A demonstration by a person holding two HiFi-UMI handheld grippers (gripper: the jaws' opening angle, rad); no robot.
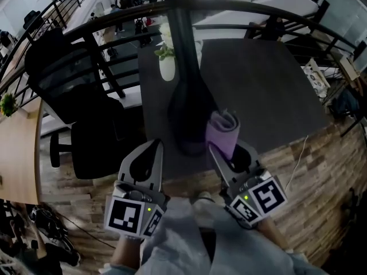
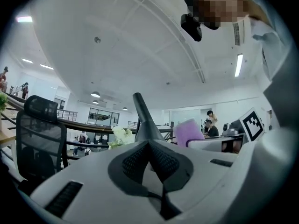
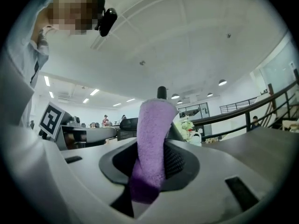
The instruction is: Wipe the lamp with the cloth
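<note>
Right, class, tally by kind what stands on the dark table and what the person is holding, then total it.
Black flared-base lamp: 1
White vase of flowers: 1
Purple terry cloth: 1
Grey two-jaw grippers (left gripper, right gripper): 2
Total: 5

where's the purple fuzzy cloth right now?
Head view, right of centre: the purple fuzzy cloth is clamped in the right gripper, just right of the dark lamp and its flared base, near the grey table's front edge.
</note>
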